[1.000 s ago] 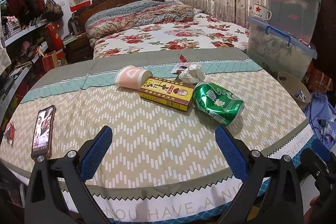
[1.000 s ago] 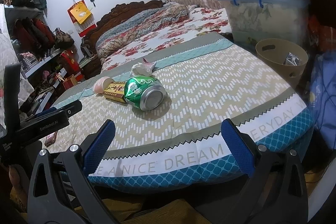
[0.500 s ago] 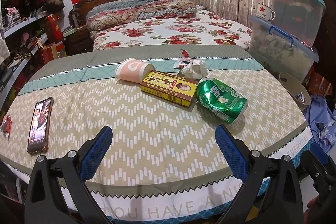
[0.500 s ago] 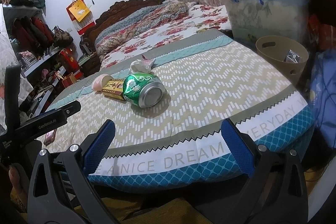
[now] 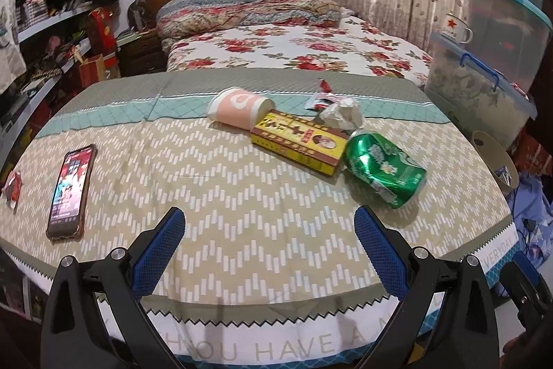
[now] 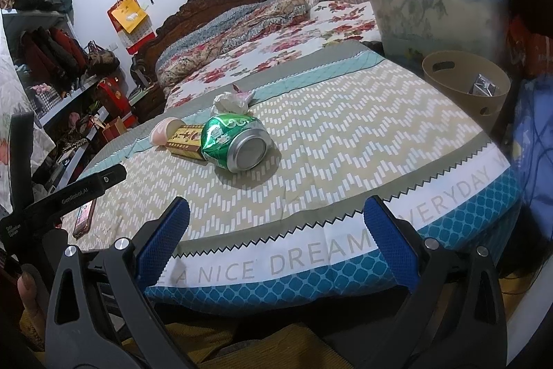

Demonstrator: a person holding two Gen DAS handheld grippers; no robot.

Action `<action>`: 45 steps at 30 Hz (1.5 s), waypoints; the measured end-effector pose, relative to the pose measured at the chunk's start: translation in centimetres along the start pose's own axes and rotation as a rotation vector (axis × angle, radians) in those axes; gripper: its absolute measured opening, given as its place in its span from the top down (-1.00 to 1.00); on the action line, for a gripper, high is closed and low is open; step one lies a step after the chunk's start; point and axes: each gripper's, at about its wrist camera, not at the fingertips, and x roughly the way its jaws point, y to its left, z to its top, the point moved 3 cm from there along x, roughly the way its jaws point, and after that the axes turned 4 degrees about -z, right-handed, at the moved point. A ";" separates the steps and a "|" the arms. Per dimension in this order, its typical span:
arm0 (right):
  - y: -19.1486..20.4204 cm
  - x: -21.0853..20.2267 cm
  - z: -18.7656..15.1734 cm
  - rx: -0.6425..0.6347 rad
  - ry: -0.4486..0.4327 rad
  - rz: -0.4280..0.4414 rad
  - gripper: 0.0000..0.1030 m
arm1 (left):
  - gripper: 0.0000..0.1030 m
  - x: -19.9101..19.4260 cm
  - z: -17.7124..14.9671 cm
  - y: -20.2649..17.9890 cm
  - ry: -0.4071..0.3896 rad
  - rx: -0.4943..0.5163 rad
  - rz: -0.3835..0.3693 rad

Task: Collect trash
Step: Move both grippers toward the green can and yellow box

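A round table (image 5: 214,196) covered in a zigzag-patterned cloth fills the near part of both views, with a flower-print bed (image 5: 297,51) behind it at the far side. To the right of the table stand stacked clear storage bins (image 6: 432,12), and near them on the floor a tan waste basket (image 6: 459,85) with a crumpled wrapper inside.

The left gripper (image 5: 269,241) hangs over the near edge of the table, its blue-padded fingers (image 5: 159,251) spread wide with nothing between them. The right gripper (image 6: 276,237) is likewise spread apart and empty, near the table's printed border.

The trash lies in a cluster on the far right part of the table. A dented green can (image 5: 383,172) lies on its side, nearest the grippers, touching a yellow box (image 5: 297,140) to its left. A pink paper cup (image 5: 238,108) lies on its side just beyond the box, touching it. A crumpled white tissue (image 5: 342,114) sits just behind box and can, with a small red-and-white wrapper (image 5: 323,97) beside it.

A phone (image 5: 71,189) lies well apart on the near left.
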 end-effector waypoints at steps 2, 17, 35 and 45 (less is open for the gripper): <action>0.1 0.1 0.0 0.000 0.005 0.001 -0.93 | -0.83 0.2 0.0 0.6 0.004 -0.016 0.022; 0.9 0.7 -0.2 -0.019 0.033 0.007 -0.93 | -0.83 0.4 0.0 3.0 0.000 -0.083 0.103; 1.6 1.0 -0.3 -0.040 0.040 0.014 -0.93 | -0.83 -0.1 -0.3 3.5 -0.037 -0.111 0.080; 2.6 1.2 -0.3 -0.077 0.050 0.039 -0.93 | -0.83 0.5 -0.6 2.8 -0.012 -0.084 0.038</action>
